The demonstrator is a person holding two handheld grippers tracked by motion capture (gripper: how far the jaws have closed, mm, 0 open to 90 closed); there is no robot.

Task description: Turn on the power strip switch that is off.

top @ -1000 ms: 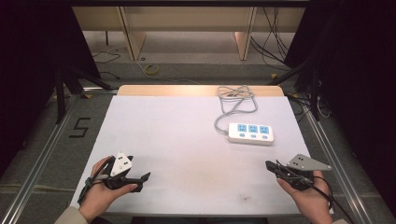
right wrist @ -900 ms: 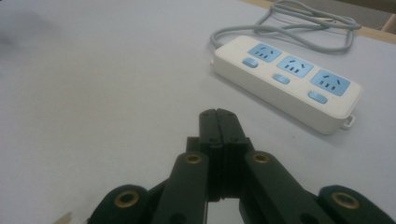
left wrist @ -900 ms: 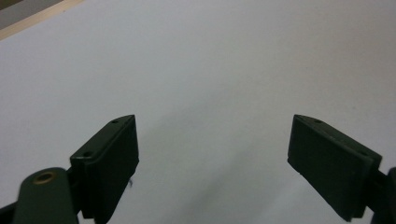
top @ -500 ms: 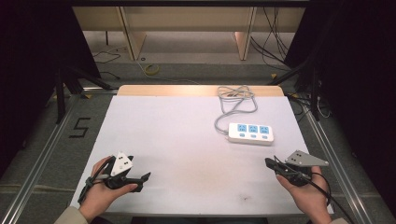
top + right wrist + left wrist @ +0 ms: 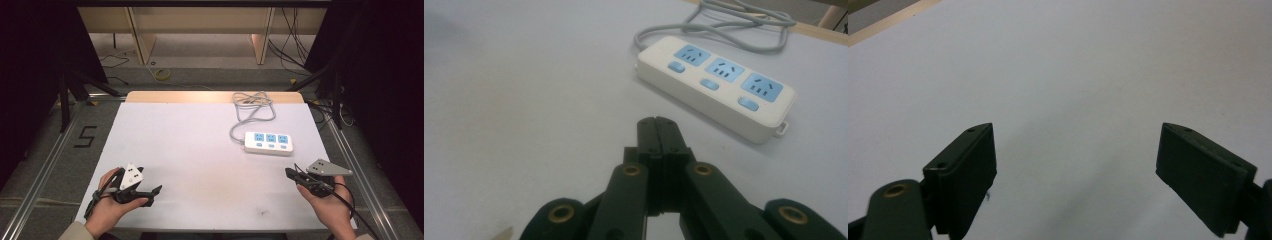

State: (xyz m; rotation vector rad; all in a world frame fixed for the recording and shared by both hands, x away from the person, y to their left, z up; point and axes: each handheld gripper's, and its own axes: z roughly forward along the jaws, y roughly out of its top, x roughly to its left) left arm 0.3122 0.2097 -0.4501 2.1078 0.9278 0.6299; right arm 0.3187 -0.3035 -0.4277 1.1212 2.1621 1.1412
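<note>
1. I have the left gripper (image 5: 156,190) low over the near left part of the white table (image 5: 200,150); its jaws stand wide apart with only bare table surface between them, so it is released and carries nothing.
2. My right gripper (image 5: 288,173) sits over the near right corner of the table; in the right gripper view its jaws are pressed flat together, clenched on nothing.
3. The white power strip (image 5: 268,143) lies flat on the far right part of the table, just beyond the right gripper and apart from it; it has three blue sockets, each with a blue switch.
4. Its grey cable (image 5: 250,107) loops away toward the far edge of the table.
</note>
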